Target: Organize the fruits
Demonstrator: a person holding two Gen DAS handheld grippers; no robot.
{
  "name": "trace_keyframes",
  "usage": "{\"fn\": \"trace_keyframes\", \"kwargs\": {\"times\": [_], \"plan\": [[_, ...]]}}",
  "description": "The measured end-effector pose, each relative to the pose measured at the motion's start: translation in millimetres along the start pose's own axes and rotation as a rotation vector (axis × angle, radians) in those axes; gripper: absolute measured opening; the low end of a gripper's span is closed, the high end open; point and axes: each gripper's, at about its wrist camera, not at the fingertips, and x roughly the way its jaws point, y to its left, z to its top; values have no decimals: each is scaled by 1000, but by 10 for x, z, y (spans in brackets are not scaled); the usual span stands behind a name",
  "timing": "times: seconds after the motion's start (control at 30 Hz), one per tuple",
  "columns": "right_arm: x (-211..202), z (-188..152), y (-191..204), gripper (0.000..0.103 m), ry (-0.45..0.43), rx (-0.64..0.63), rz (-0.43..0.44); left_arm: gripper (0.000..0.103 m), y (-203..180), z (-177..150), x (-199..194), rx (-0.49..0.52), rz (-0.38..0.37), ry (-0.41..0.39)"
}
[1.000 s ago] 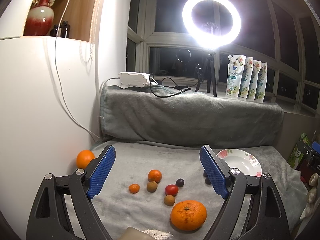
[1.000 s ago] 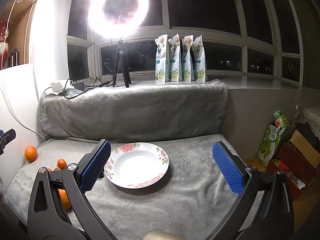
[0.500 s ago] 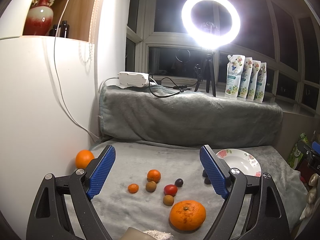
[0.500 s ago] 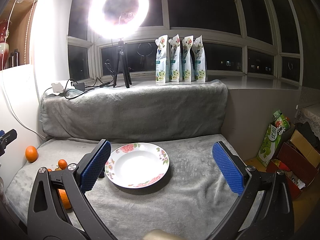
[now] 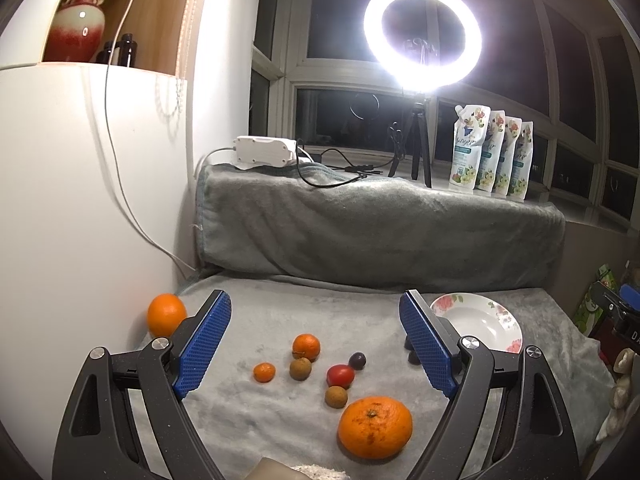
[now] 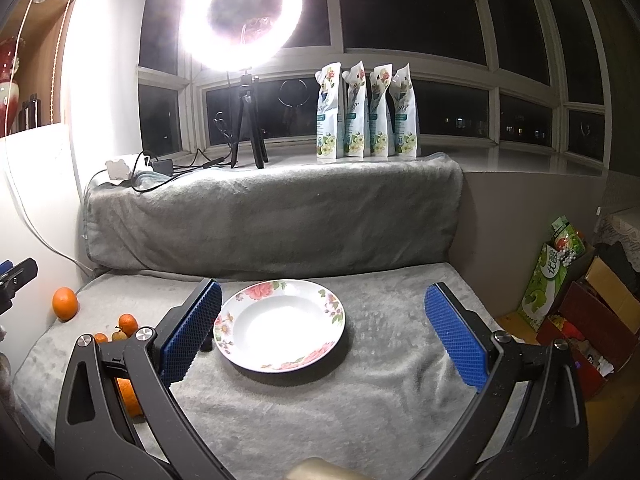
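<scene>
Several fruits lie on the grey blanket (image 5: 280, 312). In the left wrist view I see a large orange (image 5: 375, 427) nearest, a red tomato (image 5: 340, 375), two brown longans (image 5: 300, 369), a dark plum (image 5: 357, 360), two small tangerines (image 5: 306, 346) and an orange (image 5: 166, 313) by the white wall. A floral white plate (image 5: 500, 320) sits empty at the right. My left gripper (image 5: 316, 344) is open above the fruits. My right gripper (image 6: 320, 332) is open, with the plate (image 6: 280, 326) between its fingers' line of sight.
A blanket-covered ledge (image 6: 272, 208) rises behind, carrying a ring light on a tripod (image 6: 244, 60), cables, a white power strip (image 5: 264, 151) and several pouches (image 6: 366, 120). A white cabinet wall (image 5: 80, 200) bounds the left. Boxes (image 6: 576, 292) stand on the floor at right.
Both views have shifted very slightly; the fruits sit a touch lower and farther left in the left wrist view. Nothing was gripped or moved.
</scene>
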Motion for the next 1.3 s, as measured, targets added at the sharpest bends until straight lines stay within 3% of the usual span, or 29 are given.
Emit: {"fn": "trace_keyframes", "kwargs": {"times": [0.4, 0.73, 1.1, 1.3], "plan": [[73, -44, 61, 103, 28, -7, 36, 86, 60, -39, 46, -10, -12, 20], [242, -152, 170, 103, 99, -2, 127, 86, 182, -192, 134, -45, -56, 87], [512, -379, 451, 103, 245, -23, 314, 86, 325, -569, 241, -75, -149, 228], [678, -470, 640, 103, 354, -4, 463, 82, 346, -780, 348, -121, -258, 334]]}}
